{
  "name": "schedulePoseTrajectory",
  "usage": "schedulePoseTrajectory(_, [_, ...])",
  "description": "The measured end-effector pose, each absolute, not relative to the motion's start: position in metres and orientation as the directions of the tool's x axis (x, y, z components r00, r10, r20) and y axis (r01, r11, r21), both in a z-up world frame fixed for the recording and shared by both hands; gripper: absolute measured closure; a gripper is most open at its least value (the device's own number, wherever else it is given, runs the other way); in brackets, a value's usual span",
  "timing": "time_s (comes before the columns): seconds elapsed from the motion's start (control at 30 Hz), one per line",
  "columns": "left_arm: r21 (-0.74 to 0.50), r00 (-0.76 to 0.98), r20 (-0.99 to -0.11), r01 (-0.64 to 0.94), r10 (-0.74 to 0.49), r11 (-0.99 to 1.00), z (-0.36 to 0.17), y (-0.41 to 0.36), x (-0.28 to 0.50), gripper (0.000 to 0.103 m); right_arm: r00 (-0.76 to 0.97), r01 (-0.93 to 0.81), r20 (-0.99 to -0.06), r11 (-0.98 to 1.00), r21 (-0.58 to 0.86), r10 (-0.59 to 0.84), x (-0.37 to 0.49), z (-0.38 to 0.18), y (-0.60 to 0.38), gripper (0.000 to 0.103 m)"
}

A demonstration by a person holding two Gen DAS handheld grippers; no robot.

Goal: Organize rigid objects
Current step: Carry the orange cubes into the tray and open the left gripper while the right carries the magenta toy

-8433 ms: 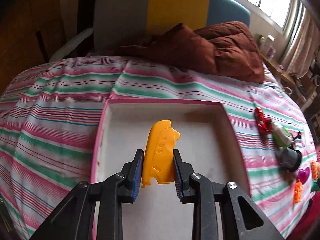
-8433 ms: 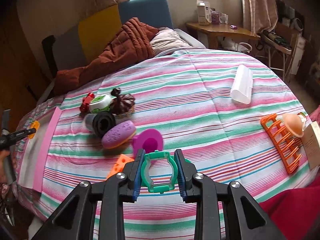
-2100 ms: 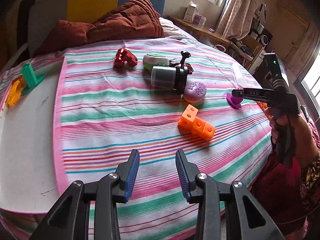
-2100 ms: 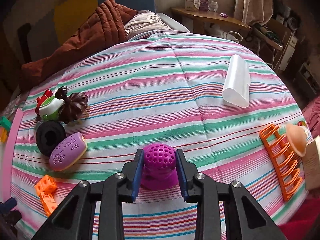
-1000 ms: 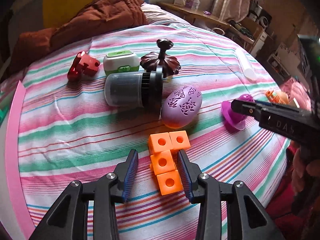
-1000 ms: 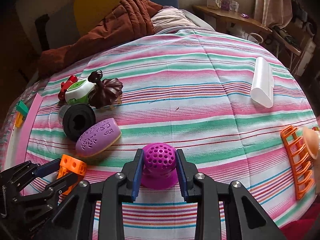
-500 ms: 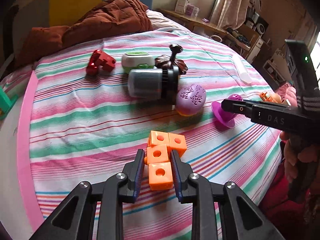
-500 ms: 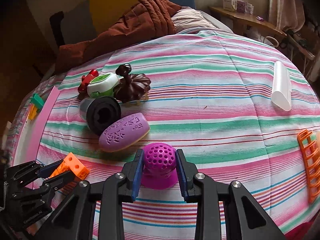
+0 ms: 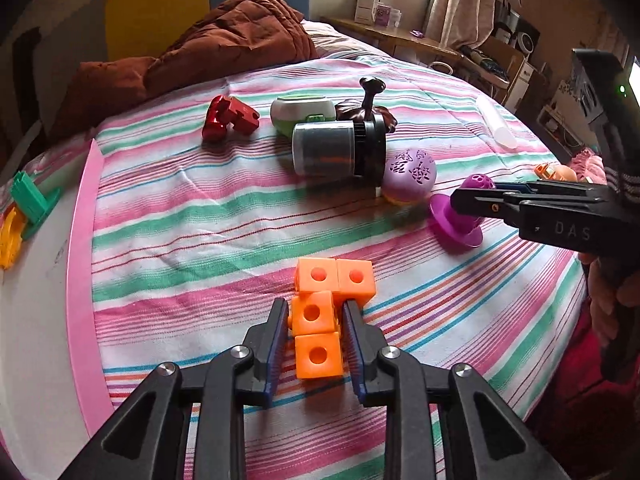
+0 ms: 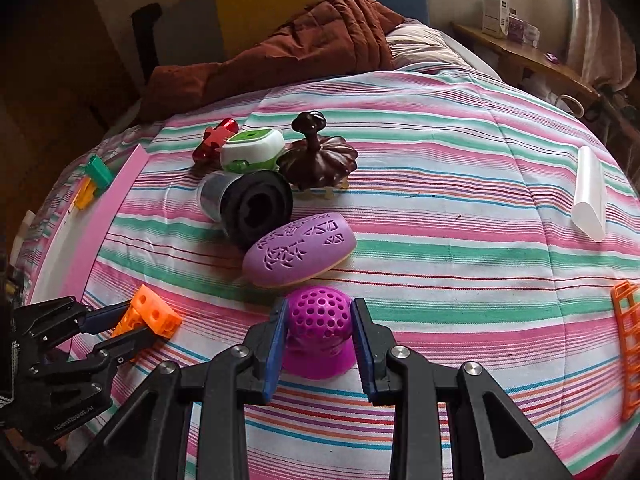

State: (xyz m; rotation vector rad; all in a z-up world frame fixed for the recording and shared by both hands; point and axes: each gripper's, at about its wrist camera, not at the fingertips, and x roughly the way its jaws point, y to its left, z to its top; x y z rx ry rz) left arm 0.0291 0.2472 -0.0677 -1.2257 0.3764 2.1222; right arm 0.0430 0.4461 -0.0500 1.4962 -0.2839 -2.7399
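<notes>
Now that the left gripper (image 9: 316,334), empty a moment ago, pinches the orange cube block (image 9: 320,324) with jaws easing slightly, both loads can go trayward; the right gripper (image 10: 320,336) stays clamped on the purple perforated dome (image 10: 320,326).

Blocks (image 9: 320,320) lie on the bedspread (image 9: 200,220); tray (image 9: 36,300) at left.

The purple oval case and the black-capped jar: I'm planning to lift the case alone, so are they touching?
Touching. In the right wrist view the purple oval case overlaps the cap of the black-capped jar, with no striped cloth between them.
</notes>
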Motion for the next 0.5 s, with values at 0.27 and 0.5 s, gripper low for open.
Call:
schedulePoseTrajectory(0.27, [-0.062, -0.357, -0.844, -0.677, 0.4, -0.733, -0.066, 0.247, 0.034, 0.077, -0.55, -0.043, -0.828, -0.986, 0.159, -0.11, 0.044, -0.048, 0.437, 0.071])
schedulePoseTrajectory(0.5, [-0.152, -0.378, -0.795, -0.633, 0.475, -0.759, -0.04, 0.22, 0.026, 0.077, -0.555, -0.011, -0.824, -0.99, 0.141, -0.111, 0.045, -0.048, 0.428, 0.071])
